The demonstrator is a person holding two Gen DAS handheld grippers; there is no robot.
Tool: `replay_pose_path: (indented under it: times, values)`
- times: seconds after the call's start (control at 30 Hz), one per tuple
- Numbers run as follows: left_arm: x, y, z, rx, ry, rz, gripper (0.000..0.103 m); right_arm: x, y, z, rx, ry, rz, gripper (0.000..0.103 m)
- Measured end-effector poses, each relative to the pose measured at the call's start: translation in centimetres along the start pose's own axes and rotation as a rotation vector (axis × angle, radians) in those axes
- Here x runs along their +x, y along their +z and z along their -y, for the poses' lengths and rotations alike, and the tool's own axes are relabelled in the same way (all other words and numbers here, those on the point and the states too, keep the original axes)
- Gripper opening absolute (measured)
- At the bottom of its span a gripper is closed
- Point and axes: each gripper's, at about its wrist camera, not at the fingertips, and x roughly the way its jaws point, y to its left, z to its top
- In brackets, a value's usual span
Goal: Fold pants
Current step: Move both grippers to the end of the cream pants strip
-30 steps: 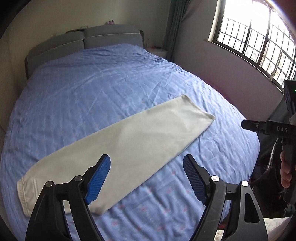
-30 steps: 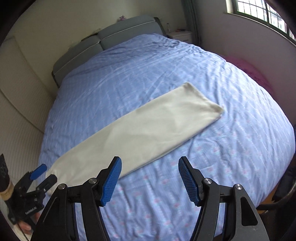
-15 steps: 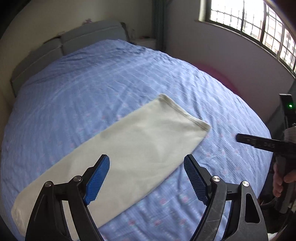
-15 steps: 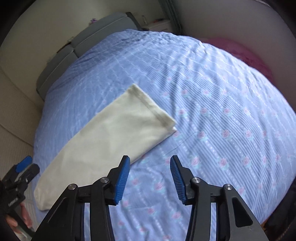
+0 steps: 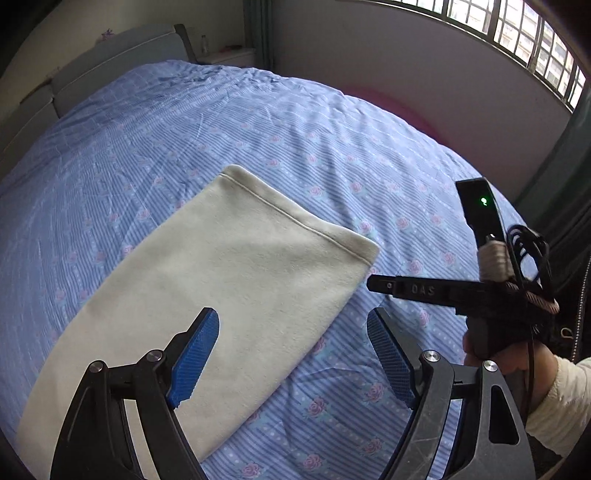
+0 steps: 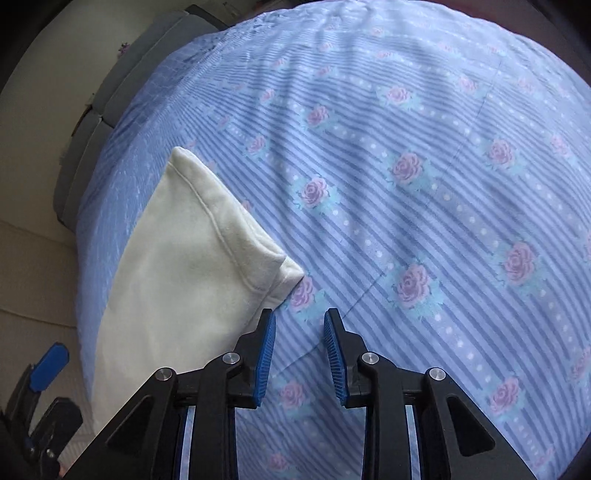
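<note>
Your cream-white, soft fabric pants [image 5: 207, 295], already folded lengthwise into one long narrow strip, lie flat on the bed's blue striped sheet with pink roses [image 5: 295, 140]. The strip runs diagonally, its hemmed leg end [image 5: 299, 218] toward the middle of the bed and the rest trailing back under your left gripper.

Your left gripper [image 5: 291, 354] hangs over the pants with its blue-padded jaws spread wide. The left blue pad [image 5: 194, 363] sits above the cloth and the other above bare sheet just beside the strip's edge; nothing is between them and the pads do not press on anything.

Your right gripper [image 6: 299, 352] points down at the sheet just beside the near corner of the leg hem [image 6: 291, 271]. Its jaws are closing, with only a narrow gap left, and only bare sheet shows between them; the pants lie just to the left of its left pad. In the left wrist view you can see this gripper's black body [image 5: 443, 291], with a green light on its top, in your right hand [image 5: 506, 354], a cream sleeve [image 5: 557, 406] at the wrist.

A grey upholstered headboard [image 5: 110, 59] stands at the far end of the bed, and a barred window [image 5: 517, 33] runs along the wall on the right.
</note>
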Motion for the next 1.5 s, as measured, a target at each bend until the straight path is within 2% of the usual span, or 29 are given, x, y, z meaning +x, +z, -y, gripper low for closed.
replay_pose_path:
  times: [0.47,0.5,0.57,0.6,0.73,0.87,0.97,1.0,1.07,1.1,1.23,1.3,1.37,1.5]
  values:
    - [1.0,0.3,-1.3,-0.054,-0.002,-0.032,0.082,4.4,4.2,0.0,0.043,0.111,-0.039,0.031]
    - [1.1,0.4,-1.3,-0.054,0.0,-0.033,0.082,4.6,4.3,0.1,0.047,0.118,-0.036,0.029]
    - [1.2,0.5,-1.4,-0.048,0.007,-0.031,0.082,4.3,3.9,0.0,0.035,0.112,-0.028,0.017]
    - [1.3,0.6,-1.5,-0.045,0.011,-0.03,0.082,4.1,3.9,0.0,0.039,0.109,-0.028,0.015]
    - [1.3,1.4,-2.0,-0.026,0.022,-0.016,0.082,1.5,3.6,-1.0,0.019,-0.01,0.059,0.012]
    - [1.8,2.8,-3.0,0.043,0.061,0.007,0.082,2.8,3.1,-1.5,0.014,-0.101,0.051,0.012]
    - [2.5,4.7,-4.4,0.133,0.117,0.033,0.084,1.8,3.1,-2.0,0.019,-0.088,0.071,0.018]
    - [2.9,5.3,-5.0,0.156,0.128,0.038,0.084,1.0,2.9,-2.0,0.025,-0.116,0.092,0.022]
    - [3.5,6.6,-6.3,0.186,0.135,0.048,0.084,-1.8,2.2,-1.1,0.074,-0.163,0.161,0.039]
    - [3.9,7.3,-7.1,0.192,0.136,0.051,0.084,-2.8,1.9,-0.7,0.112,-0.149,0.181,0.041]
    - [5.9,9.8,-9.8,0.217,0.086,0.029,0.085,-4.0,0.4,-1.0,0.231,-0.013,0.207,0.059]
    - [7.5,11.1,-10.7,0.232,0.06,-0.005,0.085,-2.9,0.0,-1.9,0.222,0.021,0.193,0.059]
    - [9.1,12.4,-11.4,0.234,-0.002,-0.034,0.085,-1.5,0.0,-2.6,0.234,0.048,0.179,0.059]
    - [12.1,14.6,-11.8,0.23,-0.128,-0.078,0.085,0.8,0.2,-2.8,0.261,0.037,0.171,0.059]
